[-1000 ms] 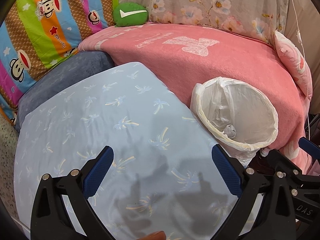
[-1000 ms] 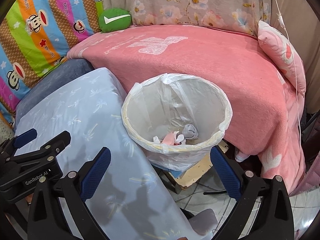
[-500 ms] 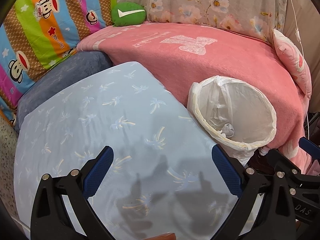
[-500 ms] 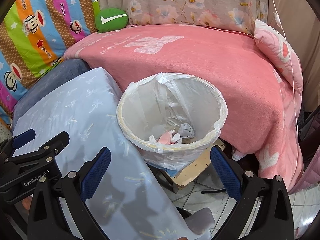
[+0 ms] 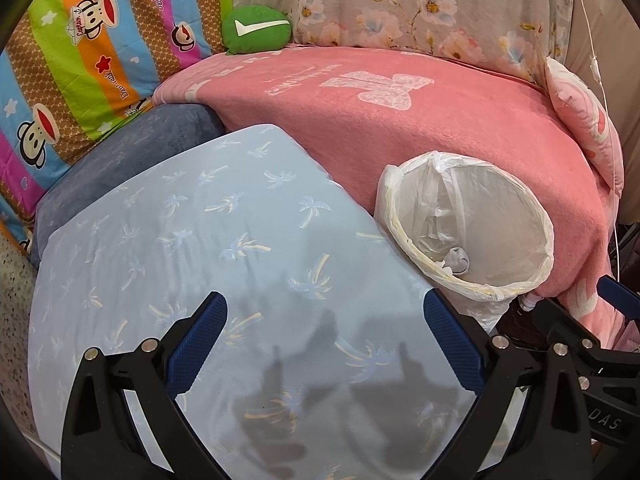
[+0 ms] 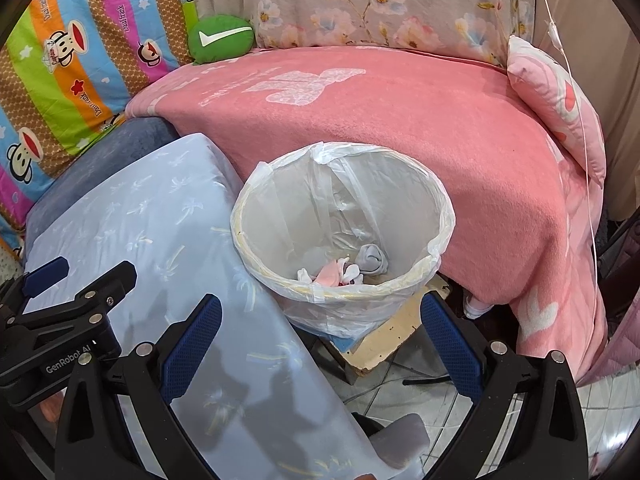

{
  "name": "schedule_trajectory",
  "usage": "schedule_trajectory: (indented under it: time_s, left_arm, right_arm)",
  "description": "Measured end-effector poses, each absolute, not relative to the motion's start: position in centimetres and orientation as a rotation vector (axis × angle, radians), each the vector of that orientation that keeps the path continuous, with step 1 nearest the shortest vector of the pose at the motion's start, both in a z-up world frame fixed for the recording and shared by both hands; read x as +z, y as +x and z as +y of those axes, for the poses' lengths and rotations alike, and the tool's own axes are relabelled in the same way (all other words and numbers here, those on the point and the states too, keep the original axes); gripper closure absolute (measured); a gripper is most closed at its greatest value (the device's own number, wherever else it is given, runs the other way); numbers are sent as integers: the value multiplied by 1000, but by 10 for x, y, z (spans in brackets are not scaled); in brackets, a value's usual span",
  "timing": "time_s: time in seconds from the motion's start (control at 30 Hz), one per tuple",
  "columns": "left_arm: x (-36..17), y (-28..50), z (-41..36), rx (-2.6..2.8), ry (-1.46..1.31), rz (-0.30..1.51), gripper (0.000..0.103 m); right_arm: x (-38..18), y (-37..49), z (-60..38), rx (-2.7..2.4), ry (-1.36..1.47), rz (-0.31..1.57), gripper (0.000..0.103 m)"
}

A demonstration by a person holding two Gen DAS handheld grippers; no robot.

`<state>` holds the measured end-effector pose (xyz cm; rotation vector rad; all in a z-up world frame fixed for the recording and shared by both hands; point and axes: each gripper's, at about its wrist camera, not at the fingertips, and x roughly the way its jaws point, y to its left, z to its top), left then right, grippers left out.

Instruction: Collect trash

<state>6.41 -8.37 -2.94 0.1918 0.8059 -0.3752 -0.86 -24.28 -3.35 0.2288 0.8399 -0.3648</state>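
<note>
A round trash bin (image 6: 440,216) lined with a white plastic bag stands between the blue table and the pink bed; it also shows in the left wrist view (image 5: 540,220). Inside lie a grey wad (image 6: 372,258) and pink and white scraps (image 6: 332,274). My right gripper (image 6: 320,344) is open and empty, held in front of and above the bin. My left gripper (image 5: 324,344) is open and empty above the light blue palm-print tablecloth (image 5: 200,220). No loose trash shows on the table.
A pink blanket (image 6: 400,120) covers the bed behind the bin. A green cushion (image 5: 256,30), a striped monkey-print cover (image 5: 80,60) and a pink pillow (image 6: 560,100) line the back. A wooden board (image 6: 384,344) and tiled floor lie under the bin.
Both views have shifted slightly, so the bin sits a little lower and further left in each. Both grippers stay open and empty.
</note>
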Motion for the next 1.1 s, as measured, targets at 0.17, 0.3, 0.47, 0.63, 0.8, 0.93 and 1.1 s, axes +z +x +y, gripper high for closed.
schedule_trajectory:
  time_s: [0.17, 0.3, 0.47, 0.63, 0.8, 0.93, 1.1]
  left_arm:
    - [-28, 64, -83, -376, 191, 801, 8]
    - [-28, 63, -84, -376, 191, 799, 8]
    - [-28, 63, -84, -375, 191, 799, 8]
    - [-27, 63, -83, -373, 189, 801, 8]
    - [-27, 63, -83, -374, 188, 801, 8]
    - [-27, 63, -84, -373, 188, 802, 8]
    - [-28, 63, -82, -370, 184, 813, 8]
  right_arm:
    - [-35, -9, -242, -366, 228, 840, 6]
    - [-35, -9, -242, -367, 226, 839, 6]
    - [-35, -9, -242, -367, 226, 839, 6]
    - [-35, -9, -242, -366, 227, 839, 6]
    - [-35, -9, -242, -366, 226, 840, 6]
    - [-35, -9, -242, -367, 228, 839, 6]
    - [-34, -12, -240, -372, 228, 841, 6]
